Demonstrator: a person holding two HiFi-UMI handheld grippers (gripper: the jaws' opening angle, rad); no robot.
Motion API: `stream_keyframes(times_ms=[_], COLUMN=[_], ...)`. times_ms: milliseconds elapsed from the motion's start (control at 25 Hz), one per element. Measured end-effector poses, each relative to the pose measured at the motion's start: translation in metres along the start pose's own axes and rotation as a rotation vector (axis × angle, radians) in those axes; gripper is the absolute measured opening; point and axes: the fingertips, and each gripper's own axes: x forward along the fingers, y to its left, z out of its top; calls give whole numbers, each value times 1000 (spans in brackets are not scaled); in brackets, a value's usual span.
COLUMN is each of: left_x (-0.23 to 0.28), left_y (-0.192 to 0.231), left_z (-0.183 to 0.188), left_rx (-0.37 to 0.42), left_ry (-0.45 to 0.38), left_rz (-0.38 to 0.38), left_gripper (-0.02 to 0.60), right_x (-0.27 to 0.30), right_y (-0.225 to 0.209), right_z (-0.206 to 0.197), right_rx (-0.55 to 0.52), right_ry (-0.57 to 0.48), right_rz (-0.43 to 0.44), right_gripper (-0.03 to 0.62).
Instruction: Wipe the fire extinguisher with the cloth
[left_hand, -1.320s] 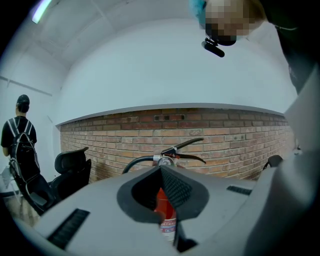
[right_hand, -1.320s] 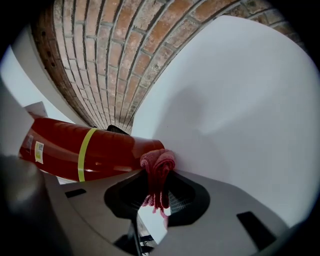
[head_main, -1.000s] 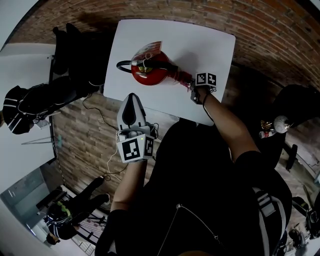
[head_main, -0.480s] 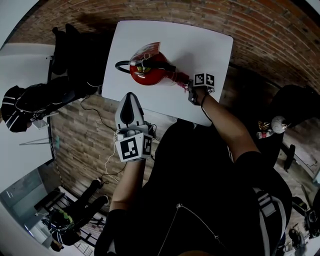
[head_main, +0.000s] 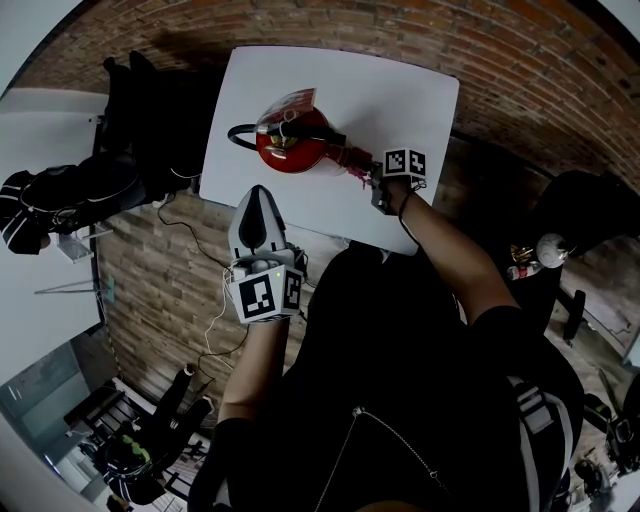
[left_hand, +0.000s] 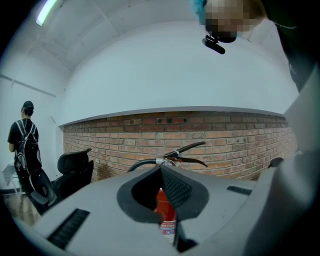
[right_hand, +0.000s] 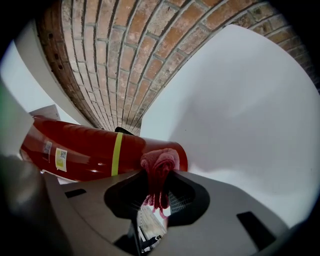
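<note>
White counter (head_main: 400, 90) spreads ahead of both sets of jaws, and the red fire extinguisher (head_main: 290, 145) stands upright on it, its handle and hose on top. The left gripper (head_main: 262, 212) hangs short of the counter's near edge with its jaws clenched on nothing; the extinguisher is well ahead of them, seen only through the gap behind the tips. The right gripper (head_main: 368, 180) is at the cylinder's low side, jaws grasping a bunched pink cloth (right_hand: 159, 162) whose free end is pressed to the red wall just ahead of the tips, near the foot and beside the yellow band (right_hand: 117, 154).

Wiping looks under way at the lower body. No view shows how much is already clean; the far side, upper cylinder and valve head probably remain.
</note>
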Motion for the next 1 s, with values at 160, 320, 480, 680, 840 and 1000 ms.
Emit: stream_keyframes(times_ms=[160, 320, 480, 680, 840, 1000], left_x=[1, 3, 6, 7, 7, 8], left_y=[-2, -6, -8, -9, -10, -12], left_z=[0, 0, 1, 2, 2, 5], left_rx=[-9, -13, -16, -22, -24, -27], left_ry=[-5, -7, -9, -16, -20, -26], left_rz=[-3, -5, -13, -11, -10, -14], left_gripper=[11, 11, 11, 11, 11, 11], right_x=[-7, -14, -20, -27, -31, -34], right_y=[12, 23, 35, 46, 54, 59], right_z=[0, 0, 3, 3, 3, 3], right_rx=[6, 4, 6, 8, 4, 4], right_ry=[-6, -8, -14, -13, -11, -6], right_rz=[18, 40, 56, 63, 62, 53], right_gripper=[104, 104, 104, 104, 104, 104])
